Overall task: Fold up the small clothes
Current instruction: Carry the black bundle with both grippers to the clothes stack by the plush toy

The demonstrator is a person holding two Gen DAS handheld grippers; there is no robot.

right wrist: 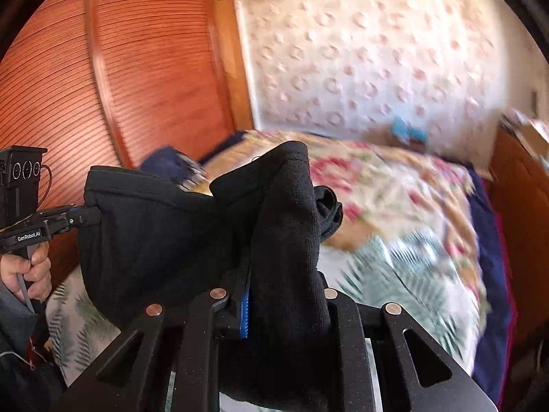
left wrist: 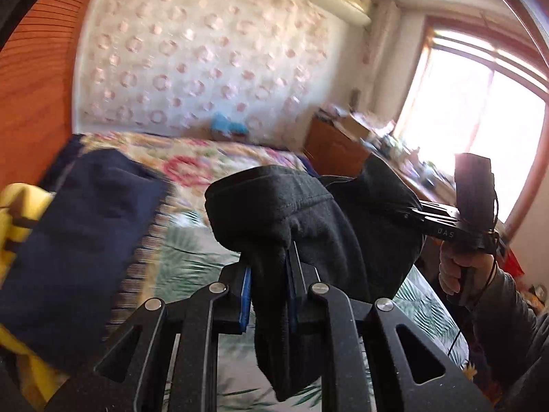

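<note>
Here, your left gripper (left wrist: 267, 267) is clenched on one edge of the black garment (left wrist: 308, 213); your right gripper (right wrist: 284, 295) grips the other edge. The cloth hangs stretched between them, above the floral bedspread (right wrist: 394, 206). Farther off: a navy garment (left wrist: 82, 240) at left, then patterned wall (left wrist: 206, 51).
</note>
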